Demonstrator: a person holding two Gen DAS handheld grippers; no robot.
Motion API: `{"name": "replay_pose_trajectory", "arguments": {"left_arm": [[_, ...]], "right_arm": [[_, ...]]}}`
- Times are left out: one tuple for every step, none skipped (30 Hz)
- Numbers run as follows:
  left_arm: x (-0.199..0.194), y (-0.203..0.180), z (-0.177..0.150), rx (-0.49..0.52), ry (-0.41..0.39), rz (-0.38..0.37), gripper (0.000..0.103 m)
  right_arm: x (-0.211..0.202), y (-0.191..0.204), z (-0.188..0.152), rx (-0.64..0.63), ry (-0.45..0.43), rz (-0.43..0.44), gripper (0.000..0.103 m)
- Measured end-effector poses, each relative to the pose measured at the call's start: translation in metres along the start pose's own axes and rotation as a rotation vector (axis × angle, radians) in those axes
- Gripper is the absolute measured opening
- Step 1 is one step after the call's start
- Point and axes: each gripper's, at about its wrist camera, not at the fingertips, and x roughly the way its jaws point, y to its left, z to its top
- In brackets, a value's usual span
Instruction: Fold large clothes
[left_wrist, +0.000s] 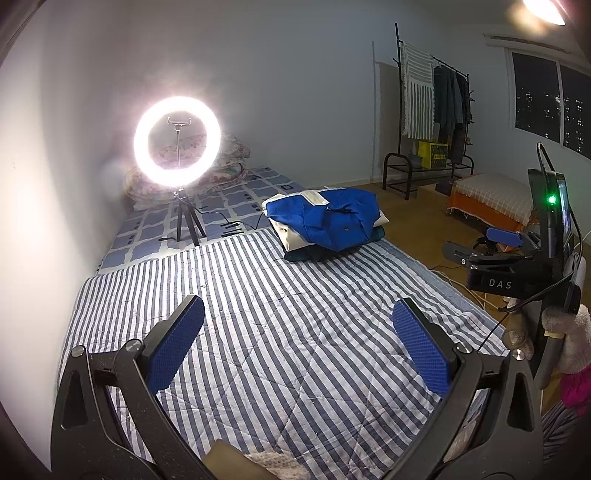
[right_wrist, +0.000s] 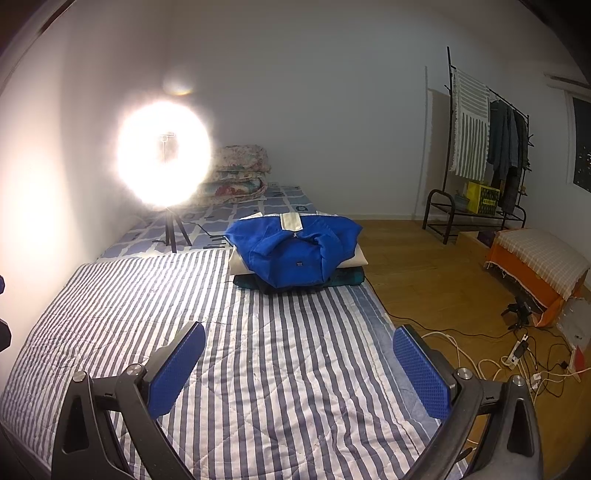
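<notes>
Progress is appearing well advanced, judging from how the scene is lying. Starting at the left, a ring light (left_wrist: 177, 138) on a tripod is glaring in front of a stack of floral bedding (right_wrist: 240, 173) against the wall and is washing out that corner. Moving right, the striped quilt (left_wrist: 258, 314) is lying flat and is carrying no loose garment across its near and middle area. The left gripper (left_wrist: 297, 317) is hovering above this quilt with its blue pads spread wide apart and is holding nothing. Further along, at the far edge of the quilt, a blue jacket (right_wrist: 295, 247) is sitting folded on top of a pile of folded clothes (right_wrist: 347, 277), with a cream layer and a dark green layer showing beneath it; the pile is lying well apart from both grippers. The right gripper (right_wrist: 299, 343) is likewise hanging over the quilt with its fingers apart and empty. At the far right, a clothes rack (right_wrist: 491, 155) is holding hanging garments above the wooden floor (right_wrist: 424, 280); whether these are awaiting folding cannot be determined. No unfolded item is showing on the work surface, so the current piece is judged complete, and what remains is either fetching another garment or nothing.
</notes>
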Motion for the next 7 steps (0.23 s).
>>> {"name": "replay_pose_trajectory", "arguments": {"left_arm": [[-0.0001,-0.0002,-0.0001,0.002,-0.002,-0.003,0.103],[-0.0004,-0.0002,0.0002,0.005,-0.004,-0.003,0.103],[-0.0008,-0.0004,0.0001,0.007,-0.007,-0.003,0.103],[-0.0017,-0.0009,-0.0011,0.007,-0.008,-0.001,0.103],[-0.0015,-0.0007,-0.0005,0.007,-0.008,0.0,0.103],[-0.0017,-0.001,-0.0009,0.008,-0.008,0.0,0.103],[-0.0022,-0.0007,-0.0006,0.006,-0.009,0.006,0.103]], "right_arm": [[0.0003,0.0005,0.0002,0.0,0.0,0.0,0.103],[0.0006,0.0008,0.0002,-0.001,0.001,-0.001,0.103],[0.0011,0.0012,0.0,-0.001,0.002,0.0,0.103],[0.0009,0.0013,-0.0001,-0.001,0.002,0.0,0.103],[0.0012,0.0013,-0.0005,-0.002,0.003,0.001,0.103],[0.002,0.0017,-0.0006,-0.004,0.003,0.001,0.103],[0.0022,0.0012,-0.0007,-0.004,0.003,0.002,0.103]]}}
